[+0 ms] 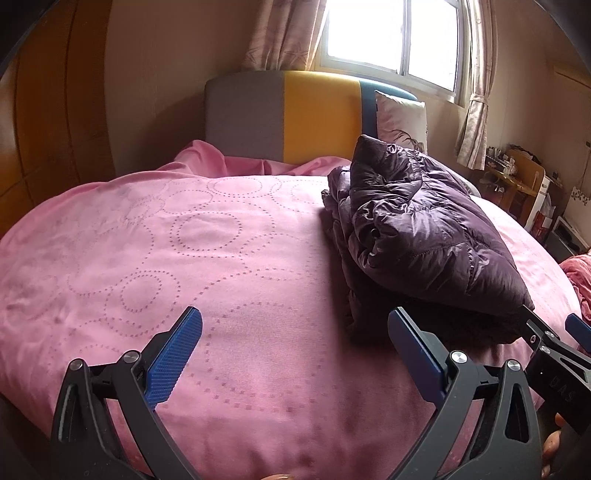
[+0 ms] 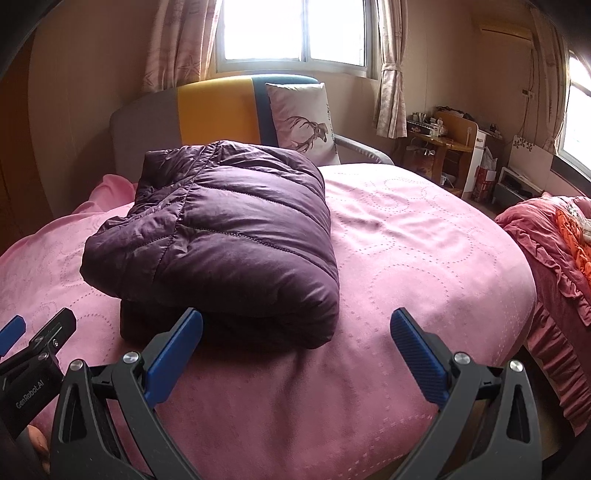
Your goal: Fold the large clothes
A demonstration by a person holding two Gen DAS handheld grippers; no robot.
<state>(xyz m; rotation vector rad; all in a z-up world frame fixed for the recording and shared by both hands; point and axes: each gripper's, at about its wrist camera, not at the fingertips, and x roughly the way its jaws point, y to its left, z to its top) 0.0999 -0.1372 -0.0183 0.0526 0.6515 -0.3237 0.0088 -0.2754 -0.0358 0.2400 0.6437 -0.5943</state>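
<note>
purple puffer jacket [image 2: 221, 236] lies folded in a bundle on a bed with a pink dotted cover [image 1: 184, 258], below a grey and yellow headboard [image 1: 288, 114], a deer pillow [image 2: 303, 122] and a bright curtained window [image 2: 295, 29]. in the right wrist view it fills the centre left, just beyond the right gripper [image 2: 295, 347]; in the left view it sits right of the left gripper [image 1: 295, 347]. both grippers are spread wide, holding nothing.

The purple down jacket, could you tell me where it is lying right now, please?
The purple down jacket lies folded on the pink bedspread, left of centre in the right wrist view, in front of the deer pillow.
</note>
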